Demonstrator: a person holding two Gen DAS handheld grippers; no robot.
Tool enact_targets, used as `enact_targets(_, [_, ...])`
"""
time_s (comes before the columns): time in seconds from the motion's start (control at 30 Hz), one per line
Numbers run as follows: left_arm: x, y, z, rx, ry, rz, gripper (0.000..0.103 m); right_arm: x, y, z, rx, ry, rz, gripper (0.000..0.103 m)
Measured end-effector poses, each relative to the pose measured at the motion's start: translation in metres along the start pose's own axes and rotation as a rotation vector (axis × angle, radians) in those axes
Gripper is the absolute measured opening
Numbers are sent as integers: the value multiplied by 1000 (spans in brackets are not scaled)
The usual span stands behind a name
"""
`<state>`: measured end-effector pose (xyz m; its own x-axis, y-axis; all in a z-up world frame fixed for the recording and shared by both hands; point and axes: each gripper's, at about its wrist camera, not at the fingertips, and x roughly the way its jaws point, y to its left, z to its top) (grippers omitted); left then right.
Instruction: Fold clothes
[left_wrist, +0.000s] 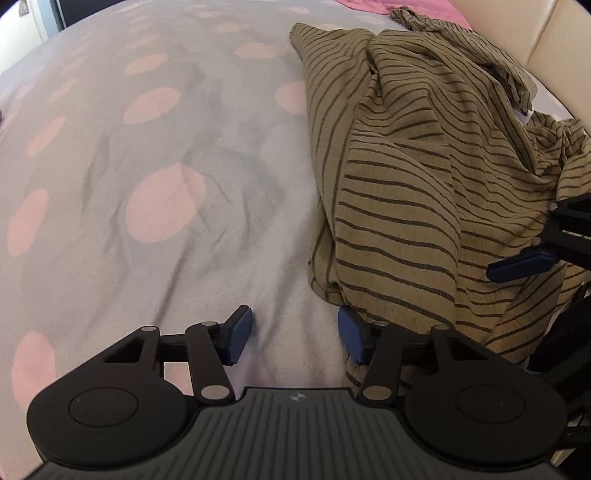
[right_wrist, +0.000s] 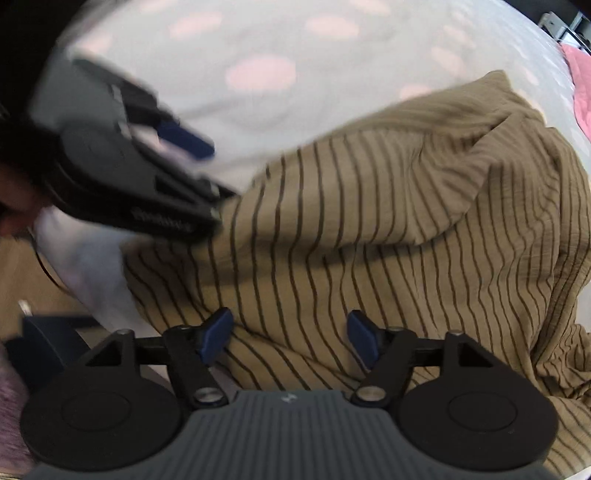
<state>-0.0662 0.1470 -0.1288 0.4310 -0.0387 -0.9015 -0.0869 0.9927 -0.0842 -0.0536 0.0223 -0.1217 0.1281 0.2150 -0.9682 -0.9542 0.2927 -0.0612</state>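
We see soft, even daylight and gentle shadows in the bed (left_wrist: 110, 258) folds. The left view is sharp; the right looks smeared, maybe from moving. Edges bend and go dark.

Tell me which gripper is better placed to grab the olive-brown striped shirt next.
Right, probably. The right gripper is open directly over the olive-brown striped shirt. The left gripper, also open, sits at the shirt's edge, mostly over the grey pink-spotted bedsheet.

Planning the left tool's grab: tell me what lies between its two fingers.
In the left wrist view, only bare polka-dot bedsheet shows between the left tool's open fingers; the striped garment's edge drapes over the right finger.
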Motion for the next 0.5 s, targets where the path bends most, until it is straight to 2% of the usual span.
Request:
enact_targets(0.07, [3,-1,-1,2,7,-7,42,4,-1,-1,10,9,-3,70])
enact_targets(0.1, [4,-2,-1,3,10,-14,30,5,-1,-1,15,14,-4,66])
enact_targets(0.13, [3,-3,-2,5,10,-30,21,7,-2,-2,21,19,-6,48])
enact_targets(0.17, [3,-4,-2,4,7,-43,17,7,-3,-2,31,18,-4,24])
enact_targets(0.2, [2,-4,-3,1,4,-55,7,4,-4,-2,39,13,-8,18])
enact_targets(0.23, [1,-4,-4,-4,0,-67,2,0,-4,-2,39,4,-26,3])
enact_targets(0.33, [-10,1,-1,-57,-44,-83,0,-19,-4,-2,47,-63,-71,1])
enact_targets(0.5, [-55,13,14,-90,-202,-79,0,-76,5,9,48,-250,-176,1])
